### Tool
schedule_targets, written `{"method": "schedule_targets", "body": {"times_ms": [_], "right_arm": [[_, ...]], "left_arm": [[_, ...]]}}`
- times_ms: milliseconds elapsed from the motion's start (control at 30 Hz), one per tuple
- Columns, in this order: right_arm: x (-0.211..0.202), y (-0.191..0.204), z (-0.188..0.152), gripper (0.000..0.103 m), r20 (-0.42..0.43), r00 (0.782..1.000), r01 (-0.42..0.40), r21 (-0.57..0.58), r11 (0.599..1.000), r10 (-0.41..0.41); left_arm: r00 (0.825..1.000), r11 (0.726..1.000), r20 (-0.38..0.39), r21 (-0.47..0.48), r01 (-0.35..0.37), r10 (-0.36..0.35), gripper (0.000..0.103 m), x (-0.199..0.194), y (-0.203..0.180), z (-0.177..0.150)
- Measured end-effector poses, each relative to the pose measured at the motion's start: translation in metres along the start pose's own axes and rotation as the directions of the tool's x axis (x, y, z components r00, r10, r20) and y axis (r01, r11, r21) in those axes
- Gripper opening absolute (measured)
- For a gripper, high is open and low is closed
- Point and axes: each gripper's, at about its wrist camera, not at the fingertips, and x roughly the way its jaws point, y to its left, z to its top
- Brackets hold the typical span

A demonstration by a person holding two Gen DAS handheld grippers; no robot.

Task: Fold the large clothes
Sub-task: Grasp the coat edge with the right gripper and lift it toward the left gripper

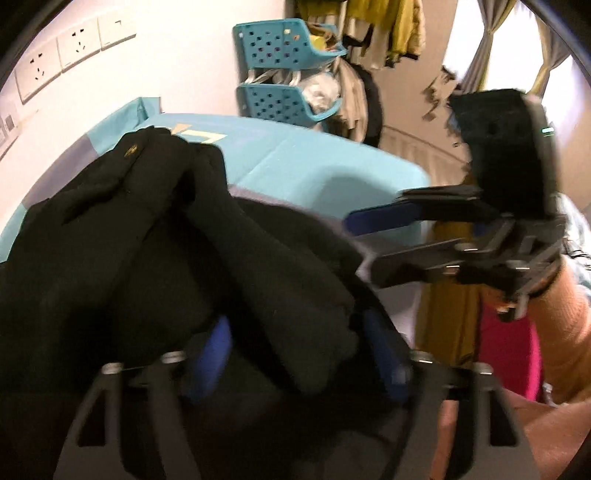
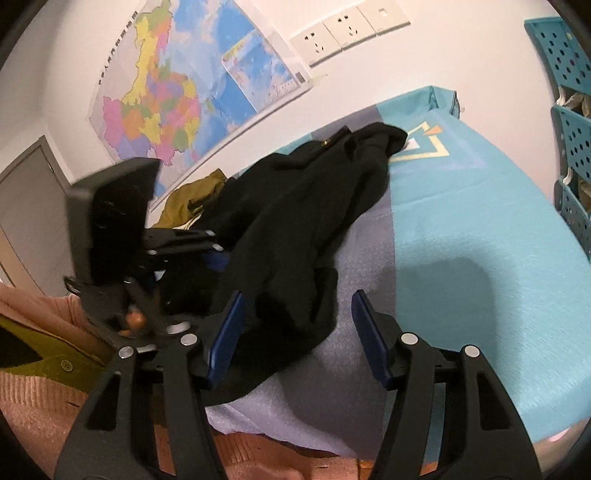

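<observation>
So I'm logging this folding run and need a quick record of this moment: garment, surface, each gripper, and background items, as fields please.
garment: black garment, crumpled, not yet folded
surface: teal table cover
left gripper: black fabric between its fingers; grip cannot be told
right gripper: open, garment edge by its left finger, nothing clamped
behind garment: olive garment
wall: map, sockets
storage: teal baskets

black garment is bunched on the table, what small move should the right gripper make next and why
Probably ease the right gripper forward and close on the near edge of the black garment: its jaws stand open with cloth lying just by the left pad, unpinched, and the garment is crumpled, so it likely needs spreading first.
</observation>
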Motion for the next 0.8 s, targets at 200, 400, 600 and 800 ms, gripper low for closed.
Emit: {"method": "schedule_targets", "body": {"times_ms": [200, 400, 600, 800], "right_arm": [[-0.007, 0.007, -0.002, 0.061, 0.033, 0.999, -0.021, -0.024, 0.999, 0.022], [0.018, 0.036, -0.001, 0.070, 0.022, 0.998, 0.055, -0.189, 0.980, -0.052], [0.054, 0.046, 0.016, 0.063, 0.029, 0.999, 0.025, -0.218, 0.976, -0.019], [0.023, 0.059, 0.028, 0.004, 0.046, 0.979, -0.194, -0.098, 0.976, 0.199]], "left_arm": [[0.988, 0.974, 0.098, -0.180, 0.139, -0.122, 0.007, -0.046, 0.053, 0.003], [0.971, 0.934, 0.163, -0.285, 0.215, -0.173, 0.007, -0.073, 0.092, 0.005], [0.972, 0.930, 0.136, -0.290, 0.224, -0.192, 0.009, -0.066, 0.090, 0.004], [0.968, 0.924, 0.161, -0.302, 0.236, -0.194, 0.041, -0.077, 0.091, -0.004]]}}
